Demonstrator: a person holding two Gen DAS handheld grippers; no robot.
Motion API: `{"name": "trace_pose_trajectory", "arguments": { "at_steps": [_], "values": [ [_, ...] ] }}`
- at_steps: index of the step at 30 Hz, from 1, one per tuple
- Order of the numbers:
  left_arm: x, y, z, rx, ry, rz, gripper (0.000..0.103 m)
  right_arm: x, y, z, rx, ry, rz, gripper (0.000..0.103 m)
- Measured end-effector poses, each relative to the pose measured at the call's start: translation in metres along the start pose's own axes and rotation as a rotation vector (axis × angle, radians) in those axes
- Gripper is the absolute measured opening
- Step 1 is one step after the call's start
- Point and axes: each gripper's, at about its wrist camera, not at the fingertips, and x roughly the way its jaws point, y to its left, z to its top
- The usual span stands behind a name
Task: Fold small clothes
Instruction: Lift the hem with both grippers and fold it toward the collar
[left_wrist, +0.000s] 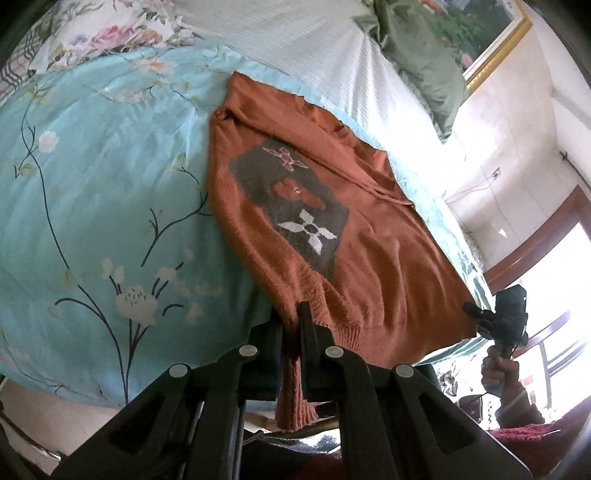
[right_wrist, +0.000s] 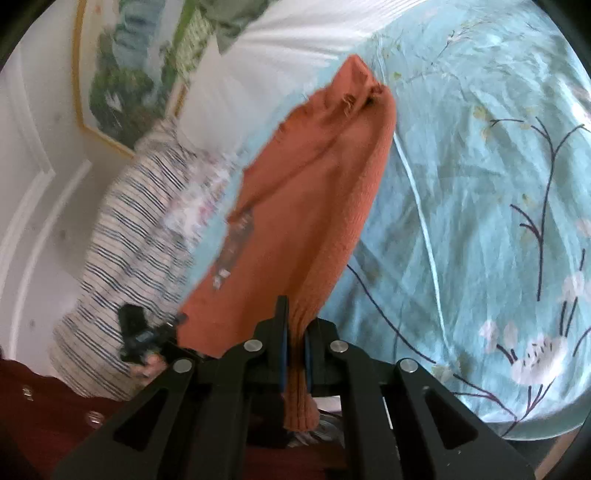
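The sweater is knitted in rust orange, with a grey panel marked by a white four-petal flower. The bedspread is printed pale turquoise with dark branches and white blossoms. A pillow is striped white and navy. Black is seen on each hand-held gripper.

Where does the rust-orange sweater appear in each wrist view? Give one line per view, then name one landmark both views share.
Left wrist view: the sweater lies across the centre, grey patch up, hem clamped in the left gripper.
Right wrist view: the sweater runs up from bottom centre, hem clamped in the right gripper.
Shared landmark: the turquoise floral bedcover.
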Motion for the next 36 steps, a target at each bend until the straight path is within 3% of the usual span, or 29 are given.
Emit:
{"name": "trace_pose_trajectory", "arguments": {
  "at_steps": [9,18,26,36],
  "values": [
    [-0.024,-0.02,0.03,0.007,-0.102,-0.039,0.005,-0.006,0.019,0.031,-0.023,-0.065,0.073,0.008],
    [-0.021,-0.045,0.11,0.028,-0.262,-0.035,0.005,0.017,0.036,0.133,-0.085,-0.172,0.048,0.008],
    [0.037,-0.031,0.205,-0.035,-0.326,0.045,0.005,0.081,0.019,0.241,-0.093,-0.158,-0.104,0.008],
    [0.125,-0.01,0.284,-0.023,-0.261,0.164,0.004,0.142,-0.028,0.302,-0.031,-0.126,-0.211,0.008]
  ]
}}
